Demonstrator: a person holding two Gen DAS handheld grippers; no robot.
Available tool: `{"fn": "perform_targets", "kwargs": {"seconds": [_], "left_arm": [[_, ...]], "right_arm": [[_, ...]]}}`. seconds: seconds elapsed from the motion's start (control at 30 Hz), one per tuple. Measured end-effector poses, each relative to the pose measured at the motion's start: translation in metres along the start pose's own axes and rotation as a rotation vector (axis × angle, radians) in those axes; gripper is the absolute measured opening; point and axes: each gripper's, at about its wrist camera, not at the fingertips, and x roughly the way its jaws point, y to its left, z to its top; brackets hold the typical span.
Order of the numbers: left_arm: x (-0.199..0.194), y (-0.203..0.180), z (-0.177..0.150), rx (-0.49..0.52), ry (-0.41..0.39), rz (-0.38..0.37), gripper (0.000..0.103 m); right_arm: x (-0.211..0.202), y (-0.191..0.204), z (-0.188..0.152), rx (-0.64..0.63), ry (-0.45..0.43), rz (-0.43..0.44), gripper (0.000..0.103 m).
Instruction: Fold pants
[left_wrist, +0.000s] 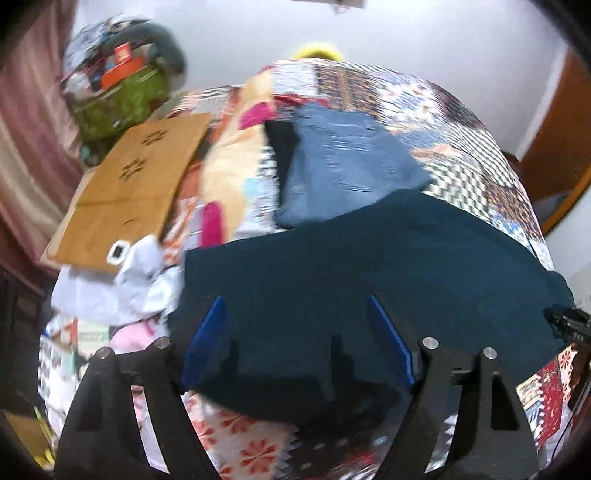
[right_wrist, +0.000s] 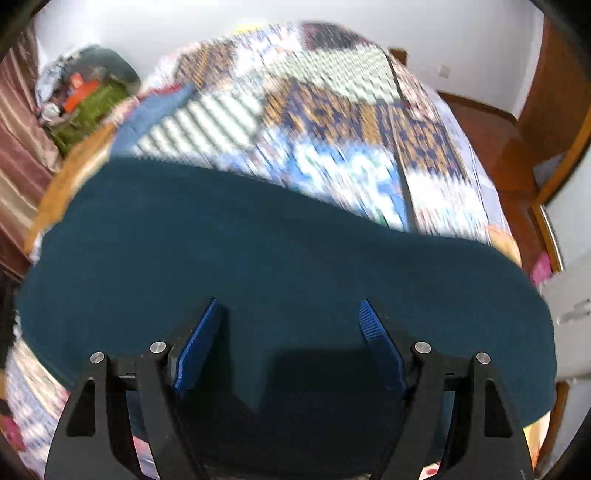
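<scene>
A patchwork bedspread (left_wrist: 461, 155) covers the bed beneath white walls. The dark teal pants (left_wrist: 369, 266) lie flat across it, near folded jeans (left_wrist: 343, 162). Left gripper (left_wrist: 295, 314) and right gripper (right_wrist: 288, 314) hang released, nothing between their pads.

At your ten o'clock lies a brown cardboard sheet (left_wrist: 133, 184) on the patchwork bedspread (left_wrist: 461, 155), with a green bag (left_wrist: 118, 99) beyond it and folded blue jeans (left_wrist: 343, 162) at twelve.
</scene>
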Motion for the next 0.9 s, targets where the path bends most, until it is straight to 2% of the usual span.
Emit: {"fn": "perform_targets", "kwargs": {"seconds": [0.1,0.23,0.33,0.37,0.43,0.57,0.73,0.9], "left_arm": [[0.018,-0.039,0.007,0.076,0.045,-0.048,0.079],[0.042,-0.1,0.005,0.187,0.103,-0.097,0.079],[0.055,-0.136,0.0,0.263,0.138,-0.147,0.08],[0.058,-0.145,-0.003,0.286,0.151,-0.171,0.083],[0.064,-0.164,-0.002,0.335,0.148,-0.157,0.091],[0.073,-0.196,0.008,0.383,0.17,-0.167,0.092],[0.079,-0.233,0.01,0.482,0.171,-0.151,0.092],[0.087,-0.263,0.011,0.532,0.18,-0.151,0.092]], "right_arm": [[-0.014,-0.024,-0.013,0.033,0.012,0.046,0.076],[-0.038,-0.048,-0.028,0.054,-0.002,-0.058,0.076],[-0.065,-0.083,-0.045,0.144,-0.05,-0.082,0.076],[-0.072,-0.095,-0.05,0.179,-0.066,-0.075,0.076],[-0.085,-0.121,-0.06,0.264,-0.096,-0.06,0.076],[-0.097,-0.167,-0.083,0.439,-0.112,-0.071,0.076],[-0.09,-0.189,-0.103,0.566,-0.108,-0.023,0.076],[-0.08,-0.205,-0.108,0.663,-0.163,0.068,0.078]]}}
